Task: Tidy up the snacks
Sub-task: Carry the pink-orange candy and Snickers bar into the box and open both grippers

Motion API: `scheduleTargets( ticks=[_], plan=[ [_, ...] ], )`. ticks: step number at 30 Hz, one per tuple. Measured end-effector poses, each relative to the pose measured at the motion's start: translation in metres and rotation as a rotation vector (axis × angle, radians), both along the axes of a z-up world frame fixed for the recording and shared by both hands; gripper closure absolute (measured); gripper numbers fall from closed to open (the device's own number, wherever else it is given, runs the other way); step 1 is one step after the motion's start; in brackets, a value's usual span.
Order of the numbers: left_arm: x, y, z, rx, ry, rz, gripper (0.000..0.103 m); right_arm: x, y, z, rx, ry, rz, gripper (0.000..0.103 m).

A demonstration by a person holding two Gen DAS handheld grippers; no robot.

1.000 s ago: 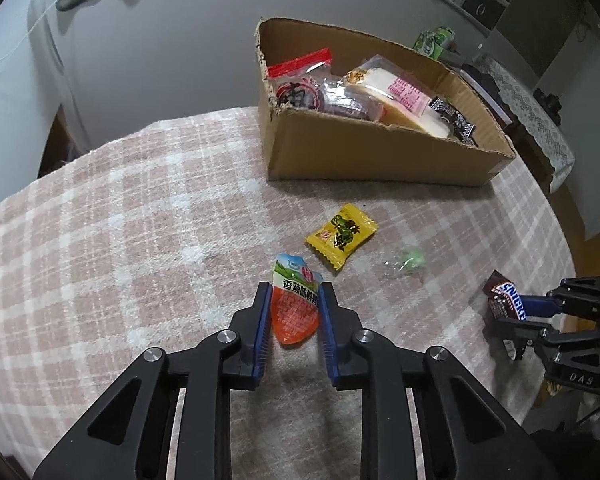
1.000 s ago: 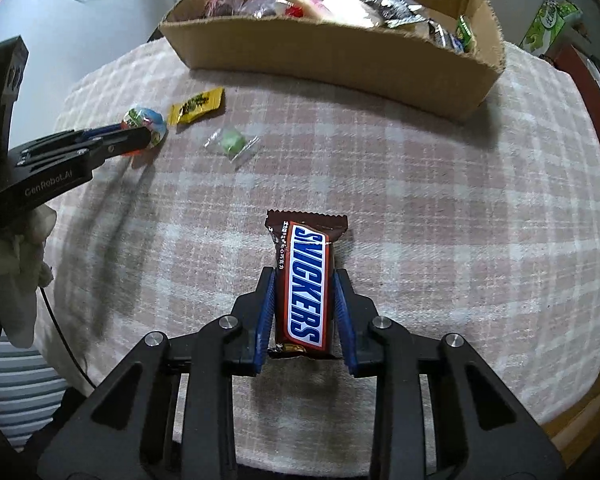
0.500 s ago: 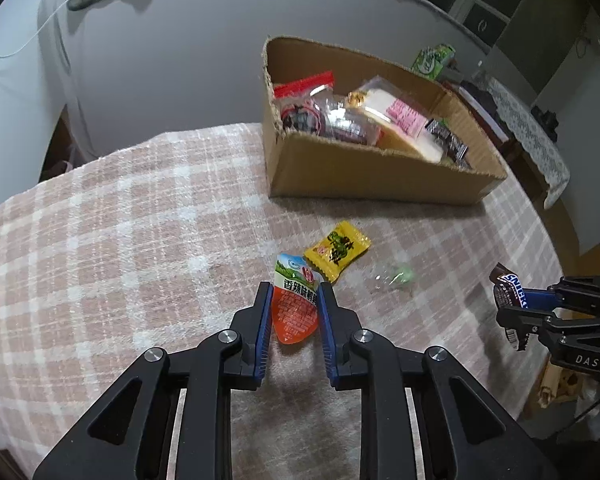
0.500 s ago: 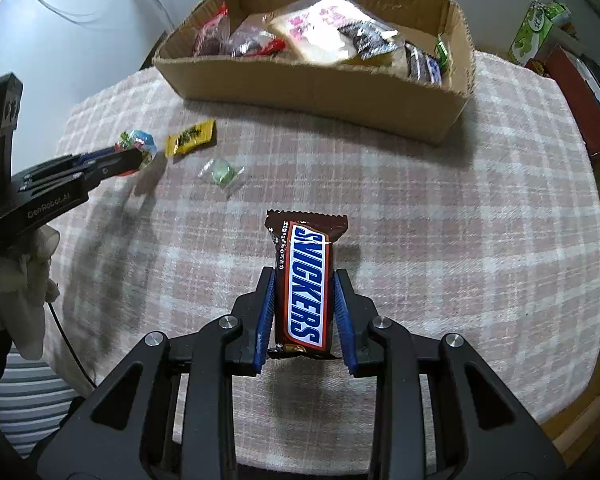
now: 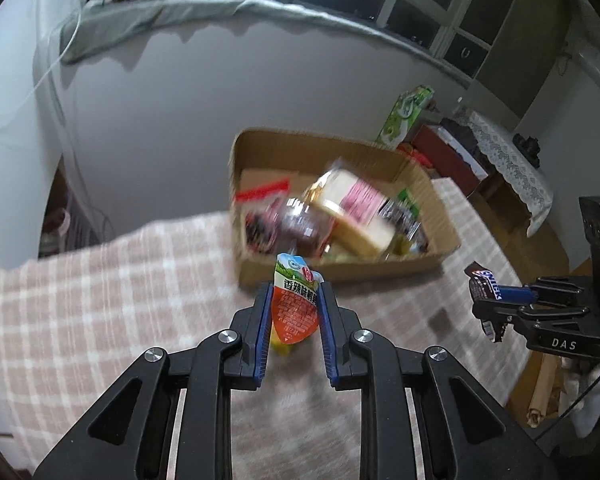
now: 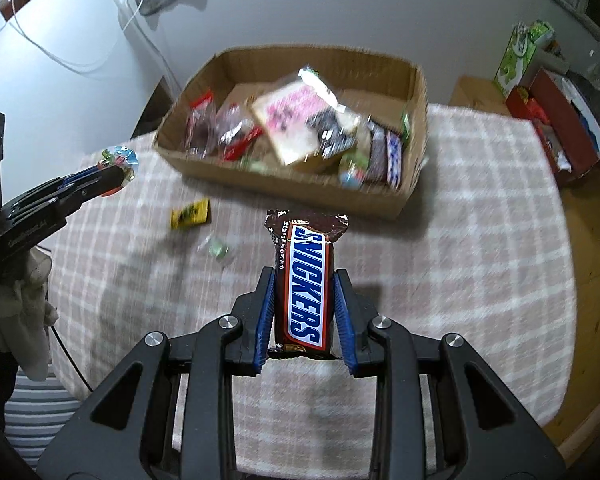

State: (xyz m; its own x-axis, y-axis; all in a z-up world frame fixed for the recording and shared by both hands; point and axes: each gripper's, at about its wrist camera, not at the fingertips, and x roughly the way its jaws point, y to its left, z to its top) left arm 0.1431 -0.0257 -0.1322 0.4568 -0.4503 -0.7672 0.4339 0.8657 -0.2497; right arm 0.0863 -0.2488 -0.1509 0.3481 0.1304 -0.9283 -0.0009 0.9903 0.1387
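My left gripper (image 5: 293, 312) clamps an orange snack pouch (image 5: 295, 305) and my right gripper (image 6: 304, 312) a chocolate bar (image 6: 306, 284), both held above the table (image 6: 480, 264), short of the cardboard box (image 6: 414, 88) at its far edge. Step in hand: carrying; next, move each over the box and release

Box (image 6: 284, 192) on table (image 6: 480, 248), snacks (image 6: 300, 128) inside.
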Motion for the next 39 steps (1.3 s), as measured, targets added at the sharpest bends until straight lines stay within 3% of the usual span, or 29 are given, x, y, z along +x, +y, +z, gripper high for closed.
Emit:
scheduleTargets(
  ticks=[12, 27, 37, 38, 39],
  plan=[
    [0.028, -0.036, 0.014, -0.015, -0.049, -0.01, 0.083, 0.056, -0.016, 0.025, -0.045, -0.065, 0.008, 0.074],
    [0.061, -0.055, -0.003, -0.002, -0.009, 0.026, 0.083, 0.108, -0.03, 0.004, -0.065, -0.05, 0.045, 0.074],
    [0.065, -0.068, -0.01, 0.024, 0.001, 0.015, 0.082, 0.12, -0.032, -0.009, -0.083, -0.028, 0.061, 0.073],
    [0.066, -0.068, -0.01, 0.029, 0.002, 0.016, 0.081, 0.121, -0.032, -0.01, -0.084, -0.024, 0.066, 0.073],
    [0.066, -0.069, -0.01, 0.029, 0.001, 0.016, 0.076, 0.121, -0.03, -0.009, -0.089, -0.025, 0.07, 0.065]
  ],
)
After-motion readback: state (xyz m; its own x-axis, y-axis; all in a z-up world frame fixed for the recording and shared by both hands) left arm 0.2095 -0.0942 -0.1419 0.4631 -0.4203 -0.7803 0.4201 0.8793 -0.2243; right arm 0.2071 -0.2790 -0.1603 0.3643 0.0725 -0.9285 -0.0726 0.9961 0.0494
